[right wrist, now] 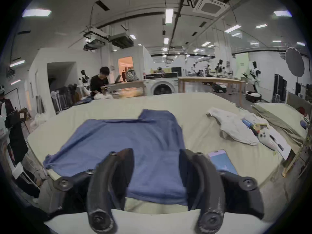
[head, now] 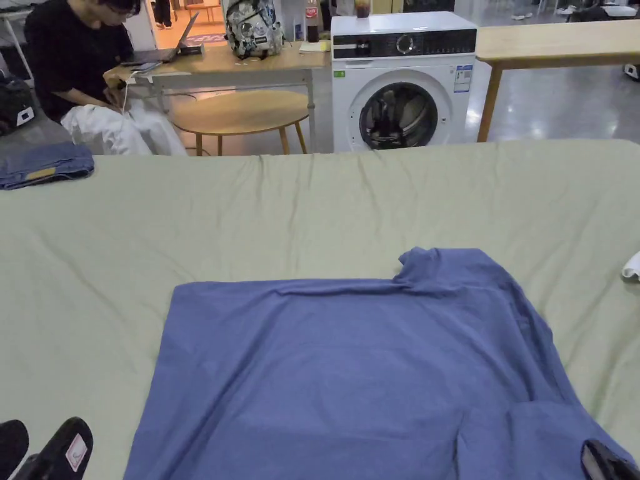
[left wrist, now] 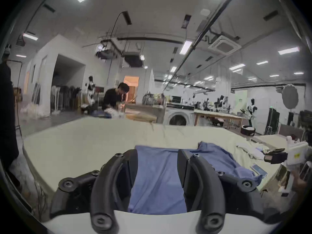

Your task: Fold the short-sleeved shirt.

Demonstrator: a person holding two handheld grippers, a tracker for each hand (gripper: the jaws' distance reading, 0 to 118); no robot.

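A blue short-sleeved shirt lies spread flat on the pale green covered surface. Its left side ends in a straight edge, and one sleeve points toward the far side. My left gripper hovers open at the near left, just off the shirt's corner. In the left gripper view this gripper has its jaws apart, with the shirt beyond the gap. My right gripper sits at the near right corner. There it is open over the shirt's near edge, holding nothing.
Folded jeans lie at the far left of the surface. To the right lie a white garment and a phone. Beyond the far edge stand a washing machine, wooden tables and a seated person.
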